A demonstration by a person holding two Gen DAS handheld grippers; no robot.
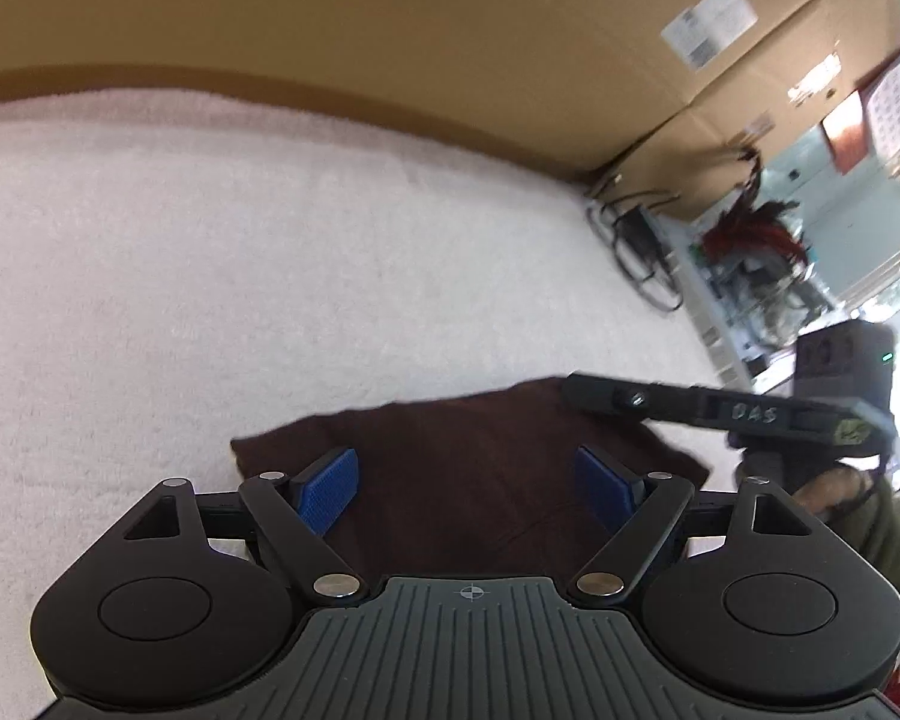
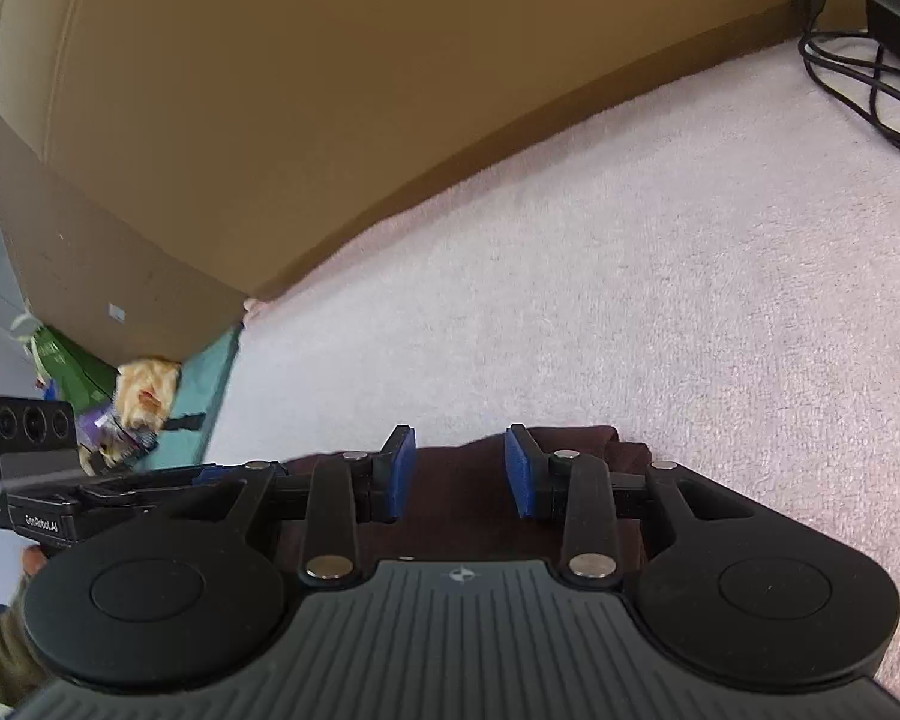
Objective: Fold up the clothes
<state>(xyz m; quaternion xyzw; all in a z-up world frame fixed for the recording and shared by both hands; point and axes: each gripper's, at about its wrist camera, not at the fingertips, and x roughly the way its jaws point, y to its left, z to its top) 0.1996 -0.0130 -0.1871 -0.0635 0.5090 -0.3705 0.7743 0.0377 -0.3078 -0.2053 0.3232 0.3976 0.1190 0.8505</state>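
Observation:
A dark maroon garment (image 1: 462, 474) lies flat on a white fleece cover (image 1: 210, 252). My left gripper (image 1: 465, 456) is open wide just above it, blue pads apart, nothing between them. From the right, the right gripper (image 1: 582, 390) reaches over the garment's far right corner. In the right wrist view the right gripper (image 2: 459, 435) hovers over the garment (image 2: 456, 486) near its far edge. Its blue pads stand a narrow gap apart, cloth showing below, and I see no pinched cloth. The left gripper (image 2: 210, 473) shows at the left.
A tall cardboard box (image 1: 390, 24) walls off the far side of the cover (image 2: 690, 300). A black power adapter (image 2: 897, 18) with coiled cables lies at the far right corner. A hand (image 1: 834, 489) in an olive sleeve holds the right gripper. Clutter lies beyond the cover's left edge.

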